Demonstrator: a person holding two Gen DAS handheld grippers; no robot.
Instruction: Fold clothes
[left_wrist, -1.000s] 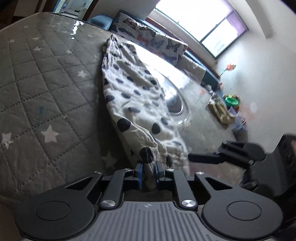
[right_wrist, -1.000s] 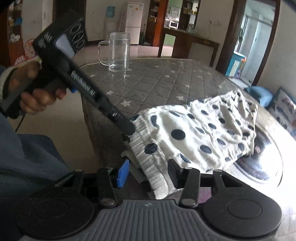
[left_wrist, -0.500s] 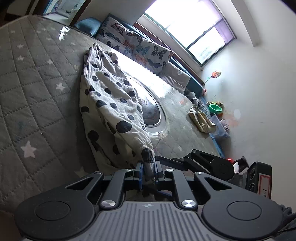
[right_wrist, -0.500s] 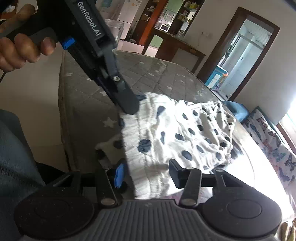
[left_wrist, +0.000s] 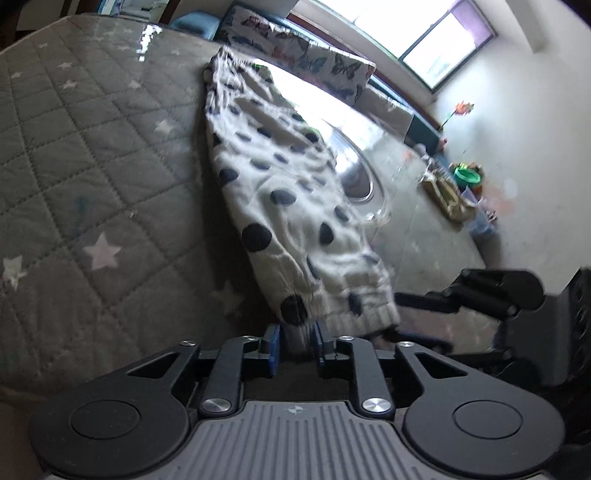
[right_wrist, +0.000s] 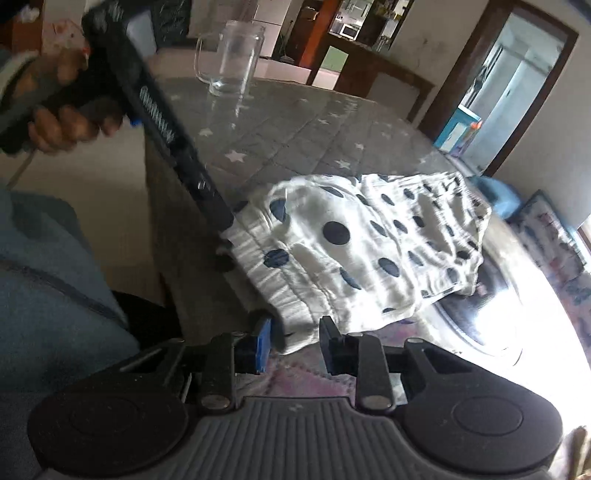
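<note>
White trousers with dark blue dots (left_wrist: 280, 192) lie along a grey quilted, star-patterned table cover (left_wrist: 92, 177). My left gripper (left_wrist: 295, 338) is shut on the ribbed cuff at their near end. In the right wrist view the trousers (right_wrist: 369, 243) lie bunched near the table edge, and the left gripper (right_wrist: 207, 199) reaches in from the left, pinching the cuff. My right gripper (right_wrist: 293, 341) has its jaws apart around the near hem of the cloth. It also shows at the right of the left wrist view (left_wrist: 480, 295).
A clear glass mug (right_wrist: 232, 59) stands at the far side of the table. A shiny round metal dish (left_wrist: 356, 177) lies beside the trousers. A butterfly-print sofa (left_wrist: 306, 55) stands behind, toys (left_wrist: 467, 175) on the floor, a doorway (right_wrist: 509, 85) to the right.
Both grippers were lifted with the cuff end half a second ago and have come back down toward the table. The right jaws have narrowed around the hem.
</note>
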